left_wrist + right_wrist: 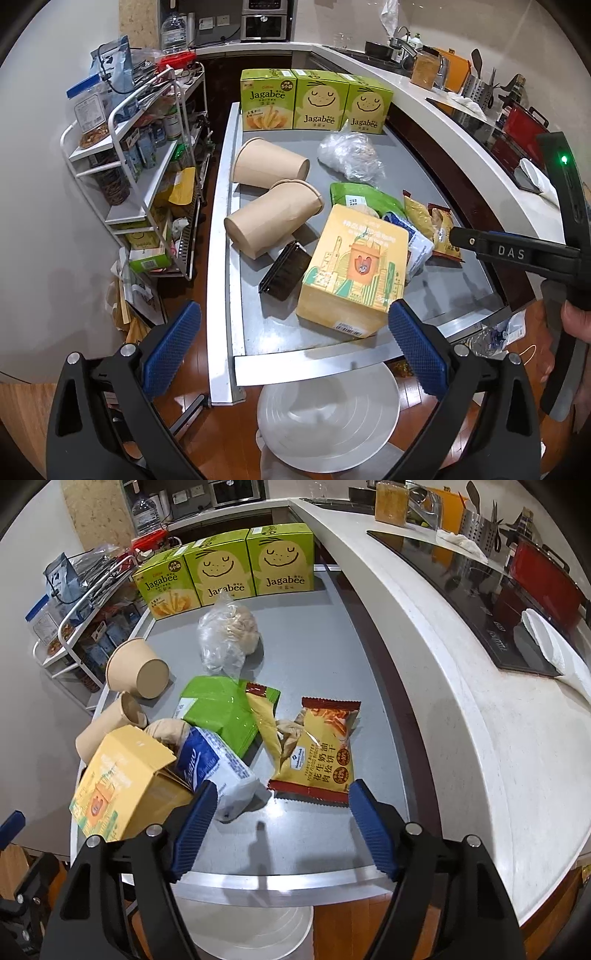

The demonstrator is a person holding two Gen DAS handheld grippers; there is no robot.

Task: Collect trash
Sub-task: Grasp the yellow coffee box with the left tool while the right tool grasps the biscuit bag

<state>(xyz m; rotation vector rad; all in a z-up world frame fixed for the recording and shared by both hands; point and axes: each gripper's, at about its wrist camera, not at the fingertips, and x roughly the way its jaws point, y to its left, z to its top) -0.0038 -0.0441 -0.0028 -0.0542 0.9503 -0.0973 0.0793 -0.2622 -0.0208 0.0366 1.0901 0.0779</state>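
Trash lies on a grey table (280, 332): a yellow carton (354, 269), two tipped brown paper cups (269, 166), a clear plastic bag (347, 155), a green pouch (221, 709), a blue-and-white soft pack (221, 771) and a yellow snack packet with red ends (317, 753). My left gripper (291, 347) is open above the table's front edge, and the carton's near corner sits by its right finger. My right gripper (284, 827) is open too. Its fingertips stand just short of the soft pack and the snack packet, gripping neither.
Three green Jagabee boxes (314, 103) stand along the table's far edge. A black ribbed piece (284, 271) lies left of the carton. A loaded white wire shelf (140, 147) is on the left, a curved white counter (461, 701) on the right. A white round object (328, 410) sits below the front edge.
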